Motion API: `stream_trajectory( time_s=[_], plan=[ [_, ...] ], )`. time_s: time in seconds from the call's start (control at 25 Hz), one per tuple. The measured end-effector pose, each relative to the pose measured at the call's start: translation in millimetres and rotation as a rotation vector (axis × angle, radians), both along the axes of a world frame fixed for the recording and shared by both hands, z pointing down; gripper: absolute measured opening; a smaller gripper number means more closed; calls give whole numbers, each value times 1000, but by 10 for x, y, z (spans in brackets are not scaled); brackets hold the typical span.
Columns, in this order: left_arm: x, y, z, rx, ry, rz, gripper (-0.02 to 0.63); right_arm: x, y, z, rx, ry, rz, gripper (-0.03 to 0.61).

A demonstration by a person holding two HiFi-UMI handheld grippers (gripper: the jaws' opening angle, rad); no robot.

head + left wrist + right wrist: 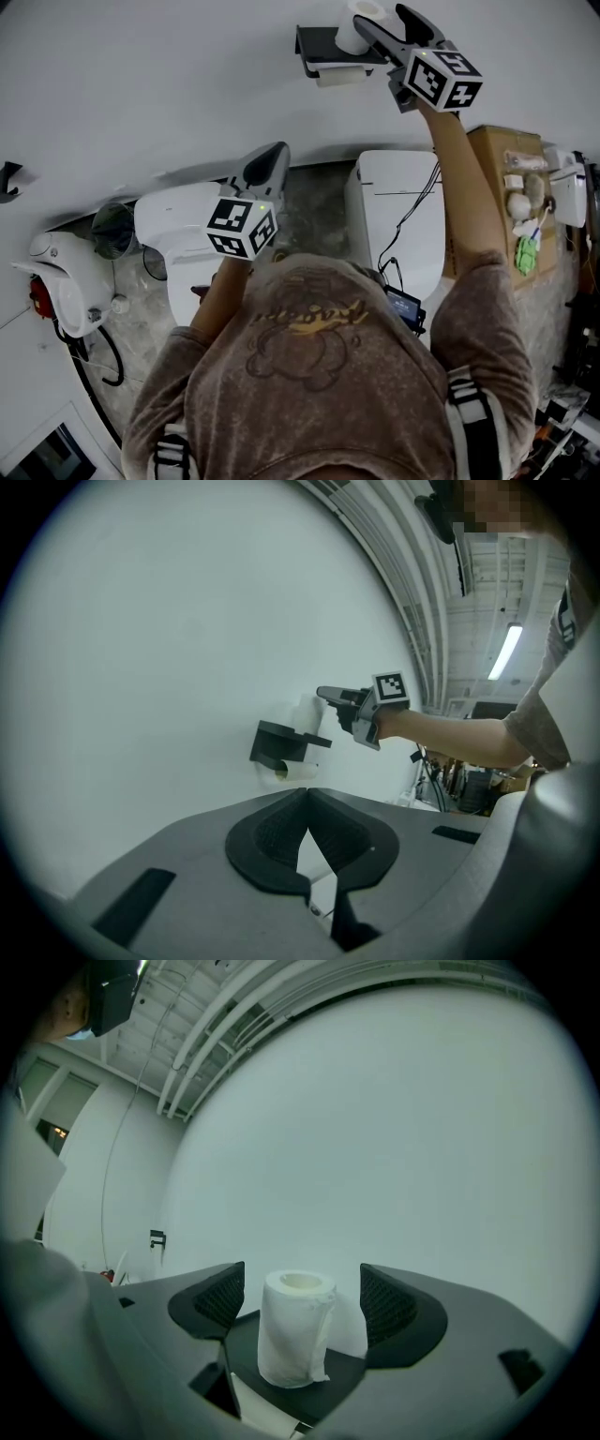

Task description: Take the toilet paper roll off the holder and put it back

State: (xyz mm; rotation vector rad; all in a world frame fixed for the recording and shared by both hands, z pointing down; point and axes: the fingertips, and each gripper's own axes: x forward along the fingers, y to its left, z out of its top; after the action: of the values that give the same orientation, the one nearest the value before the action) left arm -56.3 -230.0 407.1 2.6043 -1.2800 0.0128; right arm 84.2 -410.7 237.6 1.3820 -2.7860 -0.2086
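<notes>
In the head view we see only part of the white toilet paper roll (356,21); a jaw of the right gripper (380,16) cuts across it. A second white roll (339,75) hangs under the black wall-mounted holder (319,42) and is mostly hidden by the holder's shelf. We can't name the small items on the brown cardboard box (495,169). The left gripper (274,155) shows only from behind there.

In the right gripper view the white toilet paper roll (295,1330) stands upright on top of the black wall-mounted holder (347,1372). It sits between the right gripper's (302,1299) jaws, which are spread wide with a gap on each side and no contact.

In the left gripper view the left gripper's (307,797) jaw tips meet, with nothing between them. It is held low, well apart from the holder (277,738).

The room has a plain white wall (169,84) and a white toilet (178,220) on a grey stone floor (314,202). Ceiling pipes (234,1016) run overhead.
</notes>
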Motion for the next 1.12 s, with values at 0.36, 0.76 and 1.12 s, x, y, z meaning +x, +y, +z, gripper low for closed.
stream_trajectory(
  time_s=[0.36, 0.76, 1.12],
  plan=[
    [201, 81, -32, 8, -1, 67, 20, 284, 639, -229, 59, -48, 11, 364],
    [524, 121, -39, 8, -6, 160, 20, 579, 1444, 44, 15, -56, 35, 364],
    [662, 108, 2, 0, 0, 181, 19, 713, 1907, 882, -93, -92, 117, 225]
  ],
)
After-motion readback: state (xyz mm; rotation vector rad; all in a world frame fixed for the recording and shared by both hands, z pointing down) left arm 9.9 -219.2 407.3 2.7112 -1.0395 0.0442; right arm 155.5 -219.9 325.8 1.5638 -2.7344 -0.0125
